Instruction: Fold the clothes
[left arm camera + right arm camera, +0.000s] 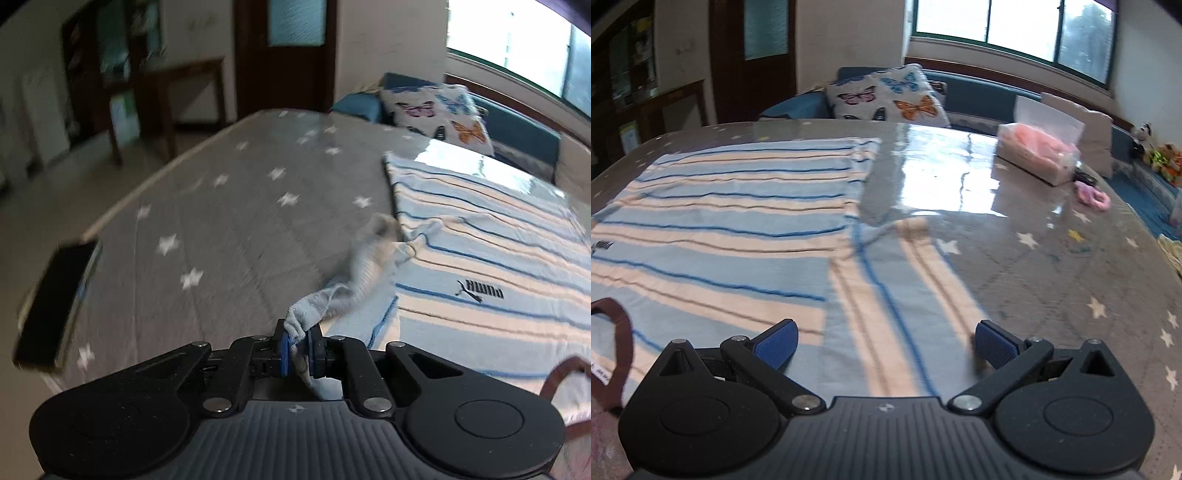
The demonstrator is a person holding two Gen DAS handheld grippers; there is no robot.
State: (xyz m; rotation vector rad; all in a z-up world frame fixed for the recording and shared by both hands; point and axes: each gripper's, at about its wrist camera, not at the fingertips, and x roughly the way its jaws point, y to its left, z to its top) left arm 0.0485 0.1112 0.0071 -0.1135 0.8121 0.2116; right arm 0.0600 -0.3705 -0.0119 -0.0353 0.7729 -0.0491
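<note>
Left wrist view shows the left tongs (297, 345) clamped on a bunched bit of pale blue cloth, which looks like the sleeve (354, 284) of the striped shirt (491, 254). That sleeve stretches from the blue pads up toward the body of the shirt, which lies spread flat on the counter (221, 221), logo up and collar toward the camera. The blur makes it hard to say exactly which edge is pinched.

From the right wrist view, the right tongs (886, 349) stand wide open with nothing between them, hovering just above the other sleeve (897, 280), which lies flat and straight, pointing away from the shirt's body.

By my reading the fold has only begun: one sleeve is gripped and looks ready to be carried over the body, the other is untouched, and the body itself is not yet folded at all. Both sleeves and then the lengthwise and crosswise folds are left.

Around it, a dark phone-like slab (55, 310) sits at the counter's near left edge, well apart from the shirt. On the right side a tissue box (1039, 155) and a pink hair tie (1093, 195) rest on the glossy star-patterned top, also well clear. A butterfly cushion (890, 98) lies on the sofa beyond. Nothing sits on the shirt, so I see no obstacle to the fold; the slick top may let the cloth slide
</note>
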